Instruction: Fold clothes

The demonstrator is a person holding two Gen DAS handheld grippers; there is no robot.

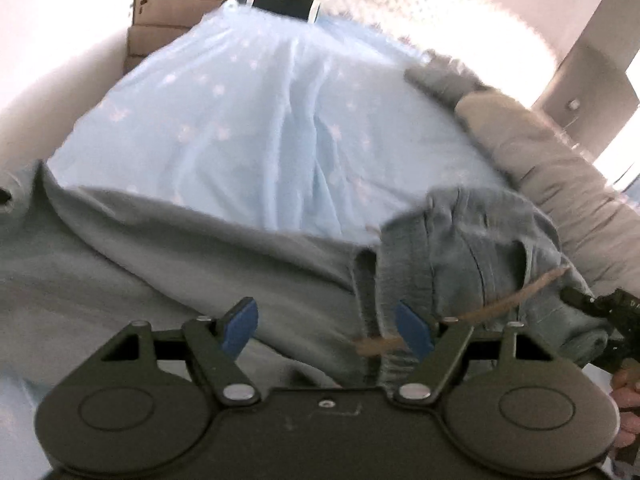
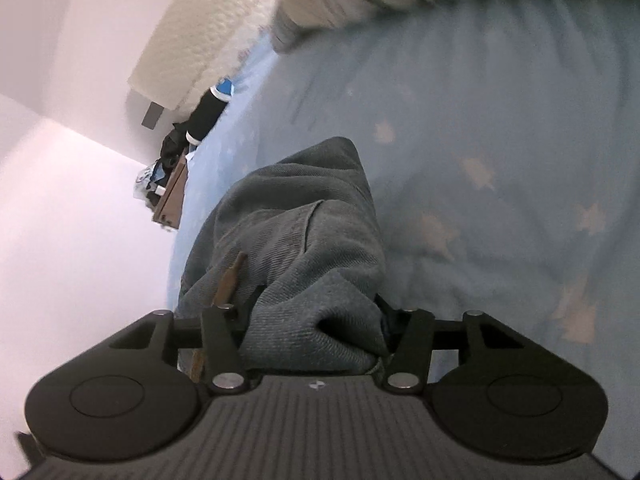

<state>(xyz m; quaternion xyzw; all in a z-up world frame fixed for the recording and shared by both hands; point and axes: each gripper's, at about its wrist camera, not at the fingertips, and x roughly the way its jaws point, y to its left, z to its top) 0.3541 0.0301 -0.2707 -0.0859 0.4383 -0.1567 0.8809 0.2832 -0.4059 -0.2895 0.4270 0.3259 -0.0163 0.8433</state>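
A grey-blue garment (image 1: pixel 180 264) with a tan drawstring (image 1: pixel 504 300) lies over the near part of a light blue, star-printed bedsheet (image 1: pixel 240 120). My left gripper (image 1: pixel 328 330) hovers just above it. Its blue pads (image 1: pixel 242 330) stand open with nothing pinched, and the drawstring crosses in front of the right pad. At the far right edge my right gripper (image 1: pixel 600 308) holds a bunched end of the garment up off the bed. In the right wrist view that bunch (image 2: pixel 304 240) fills my right gripper (image 2: pixel 316 320) and hides its pads. The drawstring (image 2: pixel 228 276) hangs beside it.
A beige rolled blanket (image 1: pixel 560 168) runs along the bed's right side. A black cylinder with white ends (image 1: pixel 280 2) lies at the far end, next to a brown cardboard box (image 1: pixel 160 20). A quilted cream headboard (image 2: pixel 192 52) and white walls stand beyond. A hand (image 1: pixel 628 396) shows at lower right.
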